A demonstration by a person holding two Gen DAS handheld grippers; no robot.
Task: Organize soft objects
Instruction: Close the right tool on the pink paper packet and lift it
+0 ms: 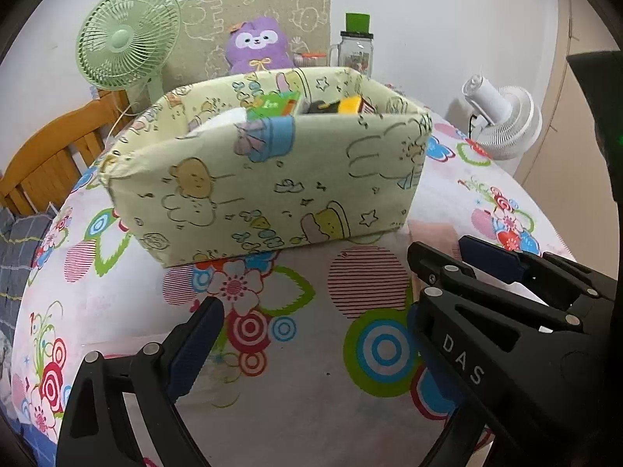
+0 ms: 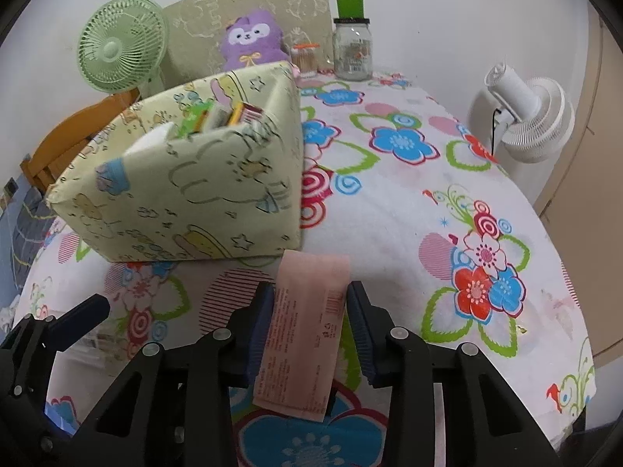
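Note:
A pale green cartoon-print fabric box (image 1: 268,179) stands on the flowered tablecloth; it also shows in the right wrist view (image 2: 194,194). It holds a white item (image 1: 224,118), green and yellow packets (image 1: 276,103) and a dark item. A pink soft packet (image 2: 307,330) lies between the fingers of my right gripper (image 2: 309,330), just in front of the box; the jaws sit close on its sides. My left gripper (image 1: 311,334) is open and empty over the cloth in front of the box. The right gripper also shows in the left wrist view (image 1: 486,272).
A purple plush toy (image 1: 257,44) sits behind the box against a printed board. A green fan (image 1: 124,39) stands at back left, a white fan (image 2: 525,116) at right, a glass jar (image 2: 352,52) at the back. A wooden chair (image 1: 50,155) is at left. The table edge curves at right.

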